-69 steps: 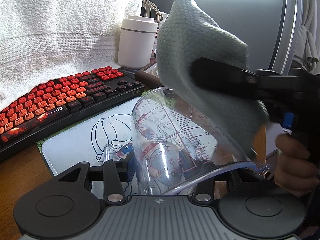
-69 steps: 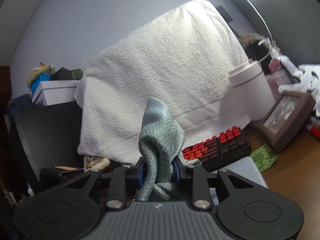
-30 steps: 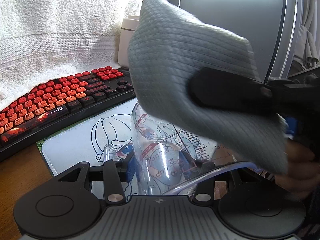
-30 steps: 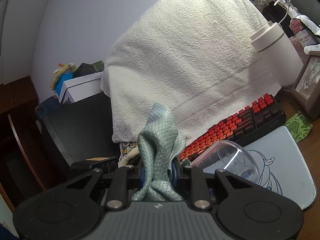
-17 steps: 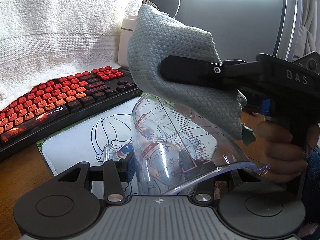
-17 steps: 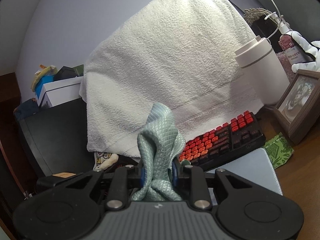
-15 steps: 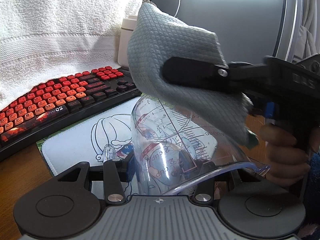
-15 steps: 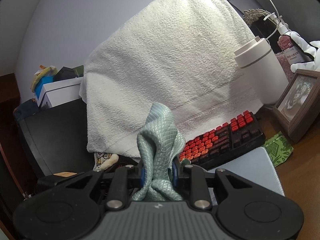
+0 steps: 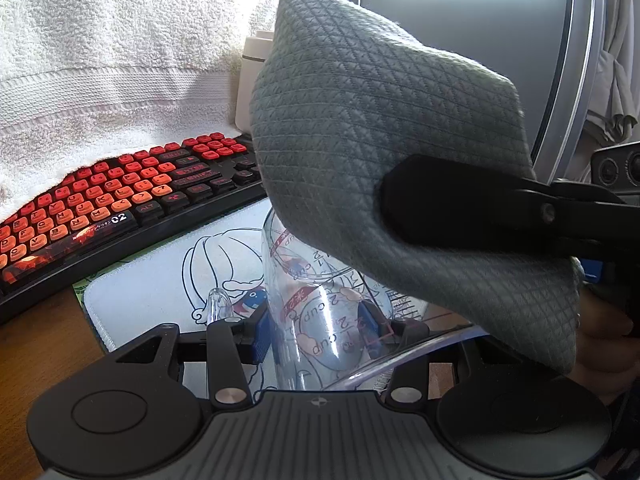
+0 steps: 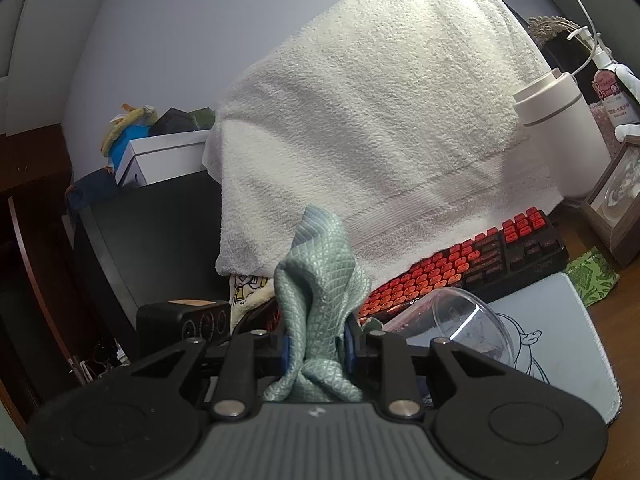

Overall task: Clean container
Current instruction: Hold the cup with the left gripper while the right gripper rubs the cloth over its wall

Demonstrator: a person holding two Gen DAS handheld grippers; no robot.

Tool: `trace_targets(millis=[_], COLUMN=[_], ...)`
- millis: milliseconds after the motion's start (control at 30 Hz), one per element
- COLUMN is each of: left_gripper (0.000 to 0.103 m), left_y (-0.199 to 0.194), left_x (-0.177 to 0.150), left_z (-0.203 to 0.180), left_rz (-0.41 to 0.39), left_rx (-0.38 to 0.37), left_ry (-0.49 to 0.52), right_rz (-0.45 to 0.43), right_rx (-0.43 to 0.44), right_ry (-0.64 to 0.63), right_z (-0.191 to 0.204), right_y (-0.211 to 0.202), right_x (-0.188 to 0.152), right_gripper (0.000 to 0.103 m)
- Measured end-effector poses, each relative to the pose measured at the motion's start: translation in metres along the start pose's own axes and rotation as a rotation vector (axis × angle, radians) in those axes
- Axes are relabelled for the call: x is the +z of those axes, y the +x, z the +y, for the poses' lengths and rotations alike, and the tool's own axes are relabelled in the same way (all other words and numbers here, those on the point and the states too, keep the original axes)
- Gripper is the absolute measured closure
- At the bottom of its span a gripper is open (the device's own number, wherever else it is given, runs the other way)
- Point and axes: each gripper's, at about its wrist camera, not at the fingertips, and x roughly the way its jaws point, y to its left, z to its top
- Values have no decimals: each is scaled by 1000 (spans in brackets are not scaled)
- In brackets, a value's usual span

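The left gripper (image 9: 320,328) holds a clear measuring cup (image 9: 320,304) above the tabletop, its jaws pinching the cup's lower wall from both sides. The cup lies tilted, its long axis running from the jaws up and away, so the open mouth faces the upper right of the left wrist view. There the right gripper (image 10: 316,344) comes in from the right, jaws pressed together on a grey-green cloth (image 9: 384,152), which bulges out ahead of them.

The cloth hangs over the cup's rim, just at the mouth; whether it touches the plastic I cannot tell. In the right wrist view the cup (image 10: 468,324) sits low and to the right of the cloth (image 10: 320,280), not straight ahead. So the wiping hand probably needs to swing toward the mouth and push along the cup's axis, while the left simply keeps it steady. Behind lie a red keyboard (image 9: 120,204) and a mouse mat (image 9: 168,280).
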Motion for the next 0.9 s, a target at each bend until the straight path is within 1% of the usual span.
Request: trace_targets(millis=[900], left_gripper=[59], left_y=[3], left_x=[1], left_z=[2], left_rz=[0], left_rx=[2], left_ry=[3], right_rz=[-9], right_rx=[-28], right_ry=[18], right_z=[-10], right_y=[7], right_x=[6], right_gripper=[81])
